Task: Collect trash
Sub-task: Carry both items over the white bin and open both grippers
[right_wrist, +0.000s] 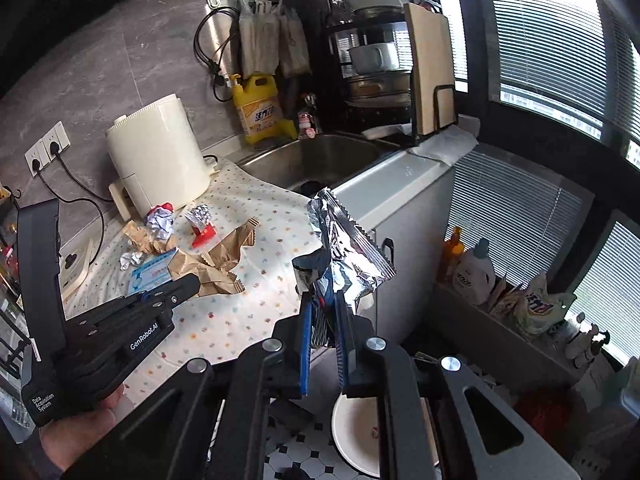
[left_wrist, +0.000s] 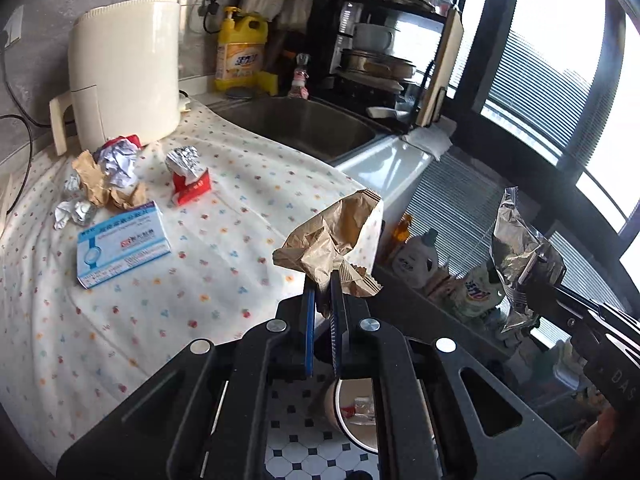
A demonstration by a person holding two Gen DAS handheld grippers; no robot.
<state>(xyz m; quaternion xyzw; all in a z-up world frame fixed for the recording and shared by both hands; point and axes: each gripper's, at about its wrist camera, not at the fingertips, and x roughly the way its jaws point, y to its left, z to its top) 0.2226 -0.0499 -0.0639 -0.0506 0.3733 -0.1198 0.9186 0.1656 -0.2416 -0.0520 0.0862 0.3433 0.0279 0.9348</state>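
My left gripper (left_wrist: 324, 280) is shut on a crumpled brown paper bag (left_wrist: 332, 236), held out past the counter's edge. In the right wrist view this left gripper (right_wrist: 188, 284) and its brown bag (right_wrist: 216, 264) hang over the cloth. My right gripper (right_wrist: 326, 300) is shut on a silver foil wrapper (right_wrist: 348, 248), also seen in the left wrist view as the foil wrapper (left_wrist: 520, 248). Below both stands a white bin (right_wrist: 360, 428) on the tiled floor. On the floral cloth (left_wrist: 240, 208) lie a blue box (left_wrist: 124, 244), crumpled white paper (left_wrist: 118, 160), a foil ball (left_wrist: 182, 162) and a red packet (left_wrist: 192, 190).
A cream air fryer (left_wrist: 124, 72) stands at the back of the counter, with a yellow detergent bottle (left_wrist: 240, 52), a steel sink (left_wrist: 304, 128) and a dish rack (left_wrist: 380, 52) to its right. Bottles (right_wrist: 476, 272) line a low ledge by the window blinds.
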